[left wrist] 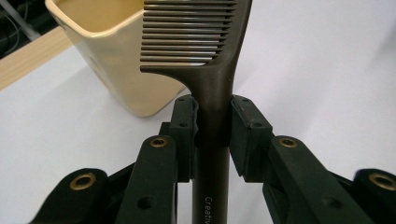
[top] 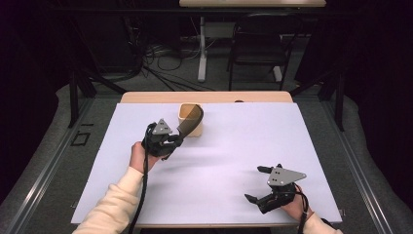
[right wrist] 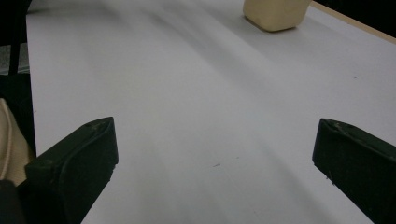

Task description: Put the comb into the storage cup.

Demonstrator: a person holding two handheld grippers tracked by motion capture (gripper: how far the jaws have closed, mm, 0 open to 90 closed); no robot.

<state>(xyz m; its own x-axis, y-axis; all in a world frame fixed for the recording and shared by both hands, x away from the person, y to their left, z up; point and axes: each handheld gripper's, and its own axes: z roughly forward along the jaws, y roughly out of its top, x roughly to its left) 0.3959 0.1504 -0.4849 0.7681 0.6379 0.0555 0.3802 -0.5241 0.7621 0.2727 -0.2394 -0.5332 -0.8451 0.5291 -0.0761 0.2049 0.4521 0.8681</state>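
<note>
high view puts our right gripper (top: 259,184) nearest, jaws spread wide and empty, resting low at the table's (top: 234,146) near right. farther in, our left gripper (top: 171,144) is clamped on the handle of a dark comb (left wrist: 212,70), wrist tilted up so the toothed end leans over the beige cup (top: 191,119) (teeth at its rim). we judge it best to drop it straight, toothed end first.
</note>
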